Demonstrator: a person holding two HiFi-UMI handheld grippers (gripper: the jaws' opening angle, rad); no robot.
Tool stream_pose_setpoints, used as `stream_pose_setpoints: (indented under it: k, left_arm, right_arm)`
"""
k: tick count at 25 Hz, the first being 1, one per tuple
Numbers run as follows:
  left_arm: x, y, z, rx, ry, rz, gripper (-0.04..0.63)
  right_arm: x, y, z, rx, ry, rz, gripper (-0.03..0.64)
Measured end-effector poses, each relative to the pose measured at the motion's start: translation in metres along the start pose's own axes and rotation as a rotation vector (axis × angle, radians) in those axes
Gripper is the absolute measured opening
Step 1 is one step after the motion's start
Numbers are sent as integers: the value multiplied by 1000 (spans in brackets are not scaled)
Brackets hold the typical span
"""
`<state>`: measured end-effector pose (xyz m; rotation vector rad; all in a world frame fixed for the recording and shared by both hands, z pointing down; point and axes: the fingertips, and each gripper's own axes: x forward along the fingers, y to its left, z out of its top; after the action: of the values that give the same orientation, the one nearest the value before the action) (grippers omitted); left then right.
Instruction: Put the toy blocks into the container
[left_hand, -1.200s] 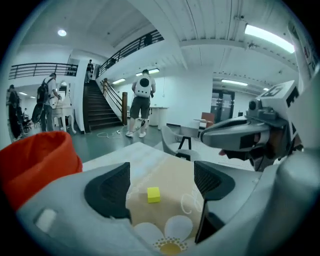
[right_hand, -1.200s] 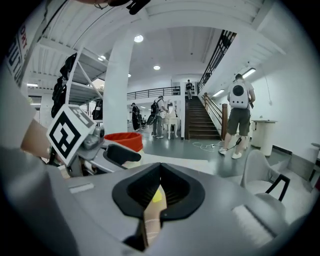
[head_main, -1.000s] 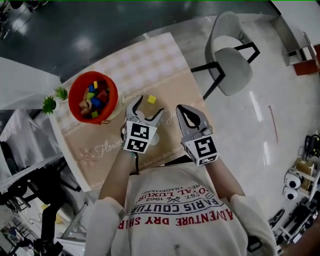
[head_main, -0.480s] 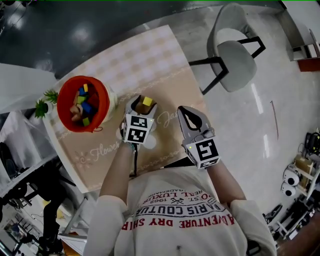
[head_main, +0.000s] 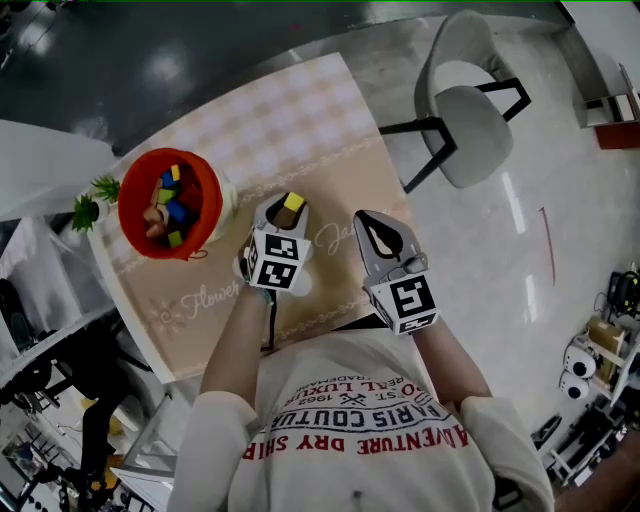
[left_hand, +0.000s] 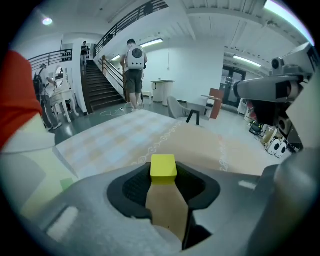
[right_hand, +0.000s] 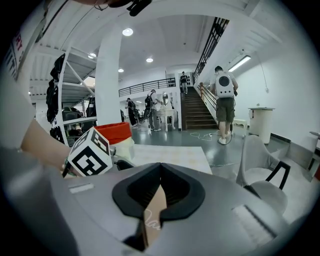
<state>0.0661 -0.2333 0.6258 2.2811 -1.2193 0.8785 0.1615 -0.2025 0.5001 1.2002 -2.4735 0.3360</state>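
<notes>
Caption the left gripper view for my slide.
Left gripper, its jaws having just been closing, pinches the yellow block on the table.

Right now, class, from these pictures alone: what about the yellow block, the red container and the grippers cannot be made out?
Yellow block: side faces, left gripper view, covered by the left gripper's jaws.
Red container: blocks inside too small to count, head view; cut off by the left edge, left gripper view.
Right gripper: table under it, right gripper view, hidden by its body.

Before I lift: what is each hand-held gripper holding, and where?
The left hand-held gripper, jaws just closing, pinches the yellow block by opposite sides. The right hand-held gripper holds nothing.
</notes>
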Motion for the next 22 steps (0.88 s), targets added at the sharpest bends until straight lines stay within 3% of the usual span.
stream_pose_setpoints:
  k: [11,22]
  left_arm:
    - [-100,16,70,-10,-244,62,156]
    - [-223,73,89,10,-395,306,156]
  right_arm:
    - [13,41,51,-55,-95,83,2]
    - [26,105,91,-150,-169,212,2]
